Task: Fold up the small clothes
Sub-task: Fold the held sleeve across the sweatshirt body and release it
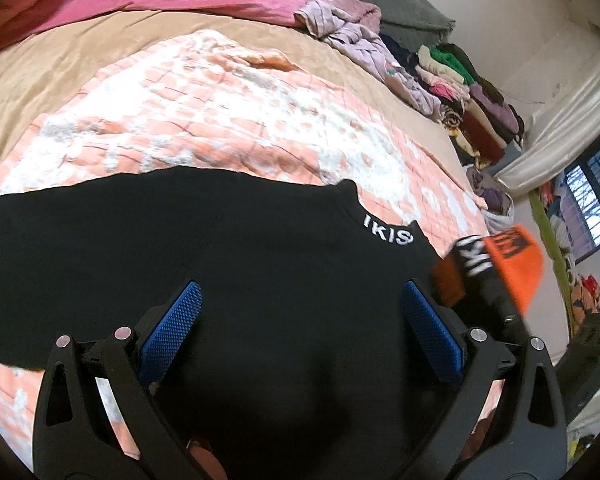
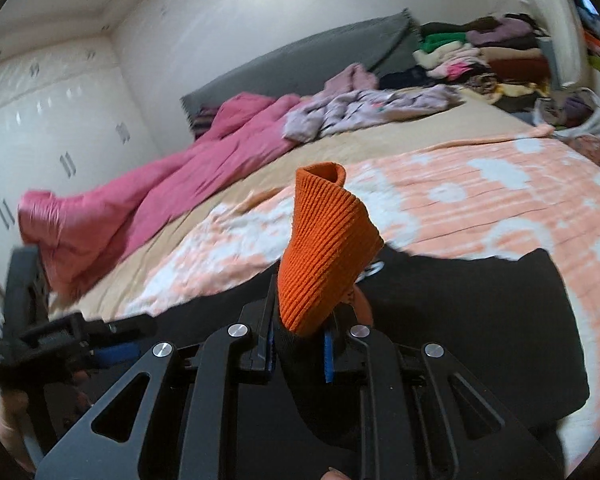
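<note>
The left gripper (image 1: 300,320) hangs wide open over a black sweater (image 1: 180,260) spread flat on the peach blanket (image 1: 220,120) of the bed — nothing between its blue pads (image 1: 432,332). To the right, the right gripper (image 2: 298,344) is clamped on the sweater's orange cuff (image 2: 324,256) — lifted clear of the blanket, sticking upright.

A bed (image 2: 400,136) with grey headboard (image 2: 300,60) stands against white walls (image 2: 220,20) beside glossy wardrobes (image 2: 40,120).
</note>
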